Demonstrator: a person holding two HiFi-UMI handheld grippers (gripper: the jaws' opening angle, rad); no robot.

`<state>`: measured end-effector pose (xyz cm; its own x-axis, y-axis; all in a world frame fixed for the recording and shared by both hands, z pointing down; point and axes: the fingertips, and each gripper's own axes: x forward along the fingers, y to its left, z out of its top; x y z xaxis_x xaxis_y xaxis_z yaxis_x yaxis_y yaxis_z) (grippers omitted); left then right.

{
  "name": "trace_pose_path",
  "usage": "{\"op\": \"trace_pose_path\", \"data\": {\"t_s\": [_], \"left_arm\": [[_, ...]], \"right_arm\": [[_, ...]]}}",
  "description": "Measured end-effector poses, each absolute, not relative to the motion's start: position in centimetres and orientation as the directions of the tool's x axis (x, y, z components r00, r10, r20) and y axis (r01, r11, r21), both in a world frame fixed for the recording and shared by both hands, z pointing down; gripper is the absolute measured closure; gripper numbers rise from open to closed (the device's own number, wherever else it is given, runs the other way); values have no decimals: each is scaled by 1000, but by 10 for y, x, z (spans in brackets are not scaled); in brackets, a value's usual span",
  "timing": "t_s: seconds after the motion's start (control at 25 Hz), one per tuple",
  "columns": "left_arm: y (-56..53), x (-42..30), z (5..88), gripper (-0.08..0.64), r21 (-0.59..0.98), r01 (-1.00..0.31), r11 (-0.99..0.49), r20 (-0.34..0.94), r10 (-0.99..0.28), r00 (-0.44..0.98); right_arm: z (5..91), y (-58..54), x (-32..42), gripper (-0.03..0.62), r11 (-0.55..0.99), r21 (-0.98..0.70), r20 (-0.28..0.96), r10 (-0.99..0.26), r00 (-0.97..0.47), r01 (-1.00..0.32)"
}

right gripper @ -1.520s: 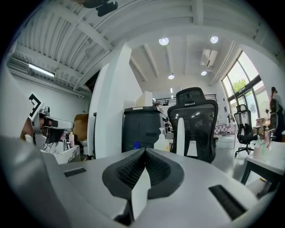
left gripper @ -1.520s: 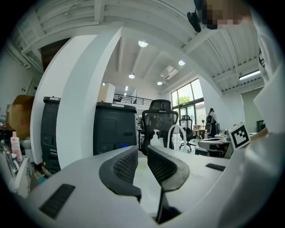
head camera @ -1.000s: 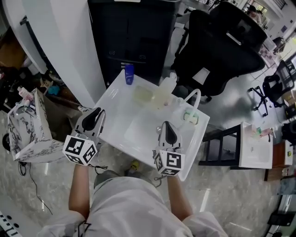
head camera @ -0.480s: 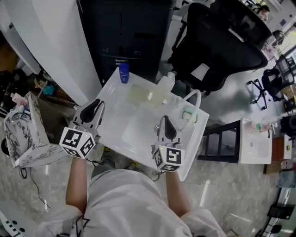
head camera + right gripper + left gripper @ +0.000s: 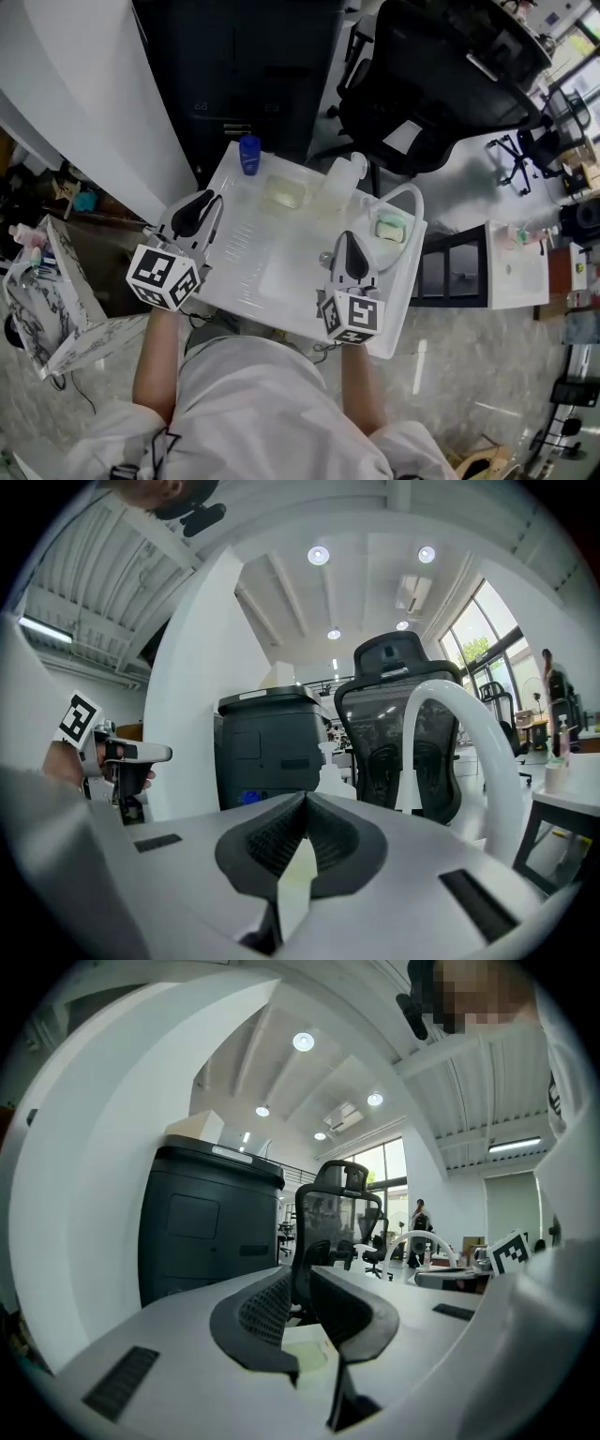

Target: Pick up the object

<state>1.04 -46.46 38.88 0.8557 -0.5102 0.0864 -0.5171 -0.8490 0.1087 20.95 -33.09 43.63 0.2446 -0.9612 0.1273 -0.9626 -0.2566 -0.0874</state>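
A white sink-like table point(image 5: 244, 281) holds a pale yellow-green block point(image 5: 284, 194) in a shallow recess at the back. A blue bottle point(image 5: 249, 155) stands at the far left corner, a clear pump bottle point(image 5: 342, 176) behind the recess. My left gripper point(image 5: 212, 200) is shut and empty over the table's left edge, jaws pointing toward the block, which shows pale below them point(image 5: 305, 1349). My right gripper point(image 5: 349, 238) is shut and empty at the front right. Each gripper view, left gripper point(image 5: 302, 1274) and right gripper point(image 5: 305, 801), shows the jaws closed together.
A white arched tube point(image 5: 401, 199) rises at the table's back right, with a small green-and-white item point(image 5: 389, 228) under it. A black cabinet point(image 5: 234, 66) and black office chair point(image 5: 431, 84) stand behind. A marbled box point(image 5: 37, 300) sits left, a small white side table point(image 5: 516, 267) right.
The head view has shifted, so the table sits slightly higher and rightward in frame. My left gripper has come in over the table's left edge. Both grippers stay shut.
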Motion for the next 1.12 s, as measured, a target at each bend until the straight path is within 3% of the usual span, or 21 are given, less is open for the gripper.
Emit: {"op": "trace_pose_path", "data": {"t_s": [0.68,1.12], "left_arm": [[-514,61,399,495,112,-312,-944,104,-301,948],[-518,81,409,495,85,-228,-970,153,-213,965]], "right_arm": [[436,-341,223,600,-425,-24,144,-897,418,-905],[443,-347,221,598,-457,-41,179,-878,443,-889]]}}
